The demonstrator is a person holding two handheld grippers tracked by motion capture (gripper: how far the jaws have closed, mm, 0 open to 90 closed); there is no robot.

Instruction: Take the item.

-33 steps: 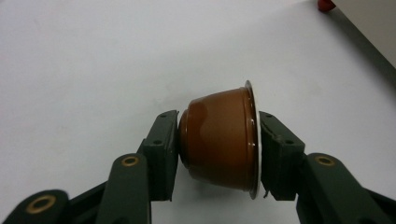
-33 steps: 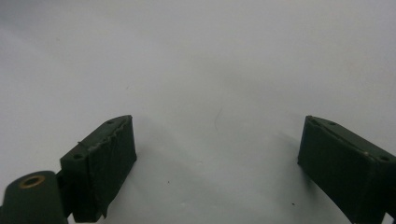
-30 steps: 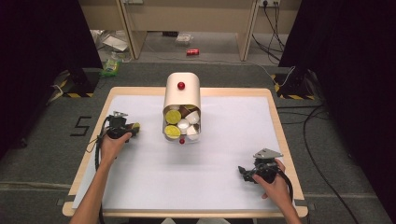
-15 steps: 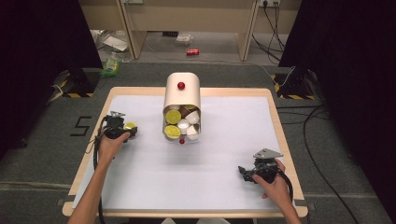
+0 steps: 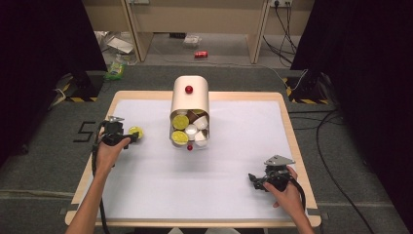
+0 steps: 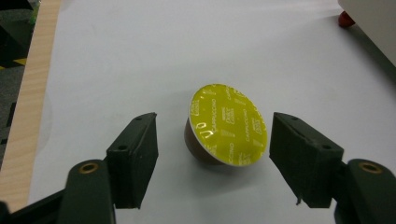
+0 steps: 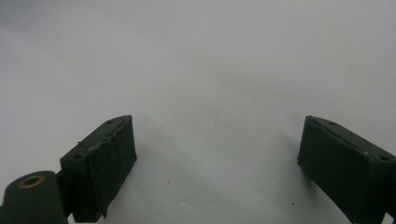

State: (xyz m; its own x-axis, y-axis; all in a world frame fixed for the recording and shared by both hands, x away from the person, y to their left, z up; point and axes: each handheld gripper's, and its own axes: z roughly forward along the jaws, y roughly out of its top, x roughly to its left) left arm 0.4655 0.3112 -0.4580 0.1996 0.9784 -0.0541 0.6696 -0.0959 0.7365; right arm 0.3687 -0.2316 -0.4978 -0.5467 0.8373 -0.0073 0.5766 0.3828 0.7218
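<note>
Left claw (image 6: 212,144) wide open, straddling a yellow-lidded coffee capsule (image 6: 227,125) lying tipped on the white table (image 5: 146,195), lid facing the camera. Jaws stand clear on both sides, no contact. In the high view the capsule (image 5: 136,132) sits just left of the tipped canister (image 5: 190,100) full of more capsules. Looks like either a pick about to start or a fresh release; can't tell which. If a pick: close evenly on the body. Right claw (image 7: 215,154) open, empty, parked near the right front corner.
</note>
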